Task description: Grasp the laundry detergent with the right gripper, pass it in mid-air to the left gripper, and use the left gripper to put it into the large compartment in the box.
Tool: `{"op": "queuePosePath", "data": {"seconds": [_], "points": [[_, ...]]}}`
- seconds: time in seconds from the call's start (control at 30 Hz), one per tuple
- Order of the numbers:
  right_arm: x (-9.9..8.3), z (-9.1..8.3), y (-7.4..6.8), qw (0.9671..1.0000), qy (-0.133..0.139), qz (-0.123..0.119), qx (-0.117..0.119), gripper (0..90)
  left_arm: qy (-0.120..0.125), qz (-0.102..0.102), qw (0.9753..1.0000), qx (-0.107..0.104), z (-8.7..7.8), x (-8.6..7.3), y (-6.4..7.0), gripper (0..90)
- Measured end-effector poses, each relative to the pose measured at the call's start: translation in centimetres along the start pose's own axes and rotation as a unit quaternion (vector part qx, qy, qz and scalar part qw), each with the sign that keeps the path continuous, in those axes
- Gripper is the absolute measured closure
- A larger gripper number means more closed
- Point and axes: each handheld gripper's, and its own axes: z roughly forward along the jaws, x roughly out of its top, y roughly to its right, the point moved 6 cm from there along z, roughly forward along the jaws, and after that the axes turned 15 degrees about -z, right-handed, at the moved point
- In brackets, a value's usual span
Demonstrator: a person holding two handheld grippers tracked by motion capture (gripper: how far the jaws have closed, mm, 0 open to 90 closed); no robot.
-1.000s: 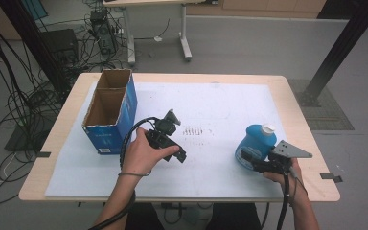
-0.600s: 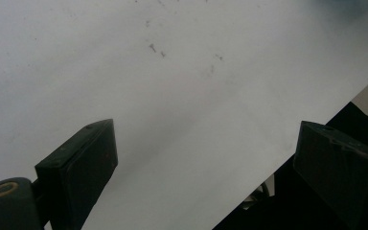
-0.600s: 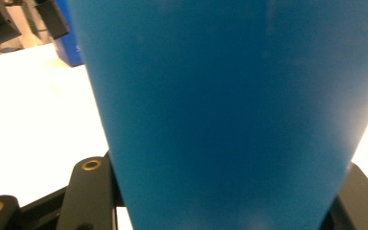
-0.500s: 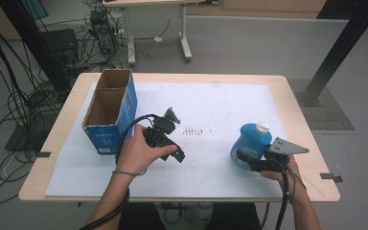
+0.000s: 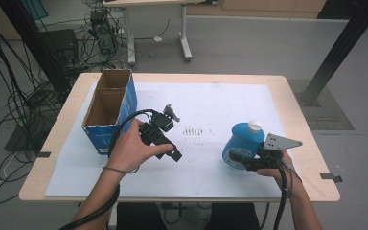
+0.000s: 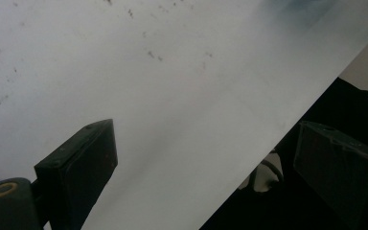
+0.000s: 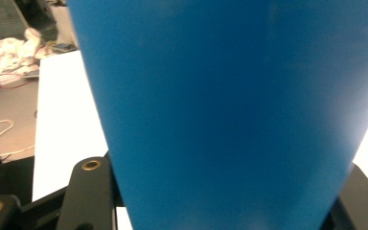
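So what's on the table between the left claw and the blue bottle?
Bare white paper with a patch of small dark specks, per the high view, between left claw and blue bottle.

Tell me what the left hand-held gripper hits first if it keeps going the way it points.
Probably the white paper sheet: the left hand-held gripper has open jaws aimed down at it with nothing between. Depth is unclear.

The blue bottle (image 5: pixel 242 143) looks like smooth plastic with a soft sheen, capped in white plastic. It stands on a matt white paper sheet (image 5: pixel 206 103), speckled with dark marks left of the bottle. Under the sheet, the table (image 5: pixel 72 98) shows pale, smooth wood. Farther left of the bottle, the box (image 5: pixel 108 112) is raw brown cardboard inside, printed blue outside. The left gripper (image 6: pixel 206 177) has matt black, slightly scuffed pads.
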Motion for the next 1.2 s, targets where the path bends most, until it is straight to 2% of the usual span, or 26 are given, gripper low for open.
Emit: {"op": "queuePosePath", "data": {"seconds": [0.03, 0.2, 0.3, 0.43, 0.5, 0.57, 0.8, 0.9, 1.0, 1.03, 1.07, 1.13, 1.17, 1.2], "points": [[0.0, 0.0, 0.0, 1.0000, 0.000, 0.000, 0.000, 42.0, -0.002, 0.004, 1.0000, -0.001, -0.1, 0.0, 0.0, 8.2], [0.5, 0.5, 0.4, 0.9998, 0.001, -0.006, 0.021, 41.9, -0.005, 0.025, 0.9995, 0.018, -0.6, 0.1, 0.6, 8.3], [0.7, 0.7, 0.5, 0.9995, 0.004, -0.007, 0.030, 42.0, -0.008, 0.037, 0.9991, 0.018, -1.0, 0.2, 0.7, 8.2], [0.9, 1.0, 0.6, 0.9990, 0.009, -0.010, 0.043, 42.0, -0.013, 0.052, 0.9985, 0.006, -1.6, 0.4, 0.6, 8.1], [1.1, 1.3, 0.6, 0.9986, 0.011, -0.011, 0.051, 41.9, -0.011, 0.071, 0.9974, 0.003, -2.0, 0.4, 0.8, 8.1], [1.2, 1.5, 0.6, 0.9981, 0.009, -0.014, 0.059, 42.0, -0.015, 0.080, 0.9966, -0.006, -2.5, 0.5, 0.8, 8.0], [1.6, 2.3, 0.5, 0.9968, 0.013, -0.018, 0.077, 41.9, -0.016, 0.101, 0.9948, -0.001, -4.0, 0.7, 1.3, 7.9], [1.9, 2.9, 0.5, 0.9950, 0.022, -0.023, 0.094, 41.9, -0.014, 0.112, 0.9936, 0.001, -4.5, 0.7, 1.6, 8.2], [2.2, 3.2, 0.6, 0.9941, 0.023, -0.025, 0.103, 41.9, -0.018, 0.131, 0.9913, -0.003, -5.3, 1.0, 2.2, 8.4], [2.2, 3.2, 0.6, 0.9941, 0.023, -0.025, 0.103, 41.9, -0.018, 0.131, 0.9913, -0.003, -5.3, 1.0, 2.2, 8.5], [2.5, 3.5, 0.6, 0.9929, 0.025, -0.031, 0.112, 41.9, -0.019, 0.140, 0.9900, -0.006, -5.6, 1.1, 2.5, 8.4], [2.6, 3.7, 0.6, 0.9925, 0.027, -0.031, 0.115, 41.9, -0.021, 0.143, 0.9895, -0.007, -5.8, 1.2, 2.6, 8.5], [2.8, 3.9, 0.7, 0.9915, 0.027, -0.035, 0.122, 41.9, -0.025, 0.151, 0.9882, -0.005, -6.0, 1.3, 2.9, 8.5], [2.9, 4.1, 0.7, 0.9908, 0.027, -0.037, 0.127, 41.9, -0.025, 0.153, 0.9879, -0.005, -6.0, 1.3, 3.1, 8.5]]}}
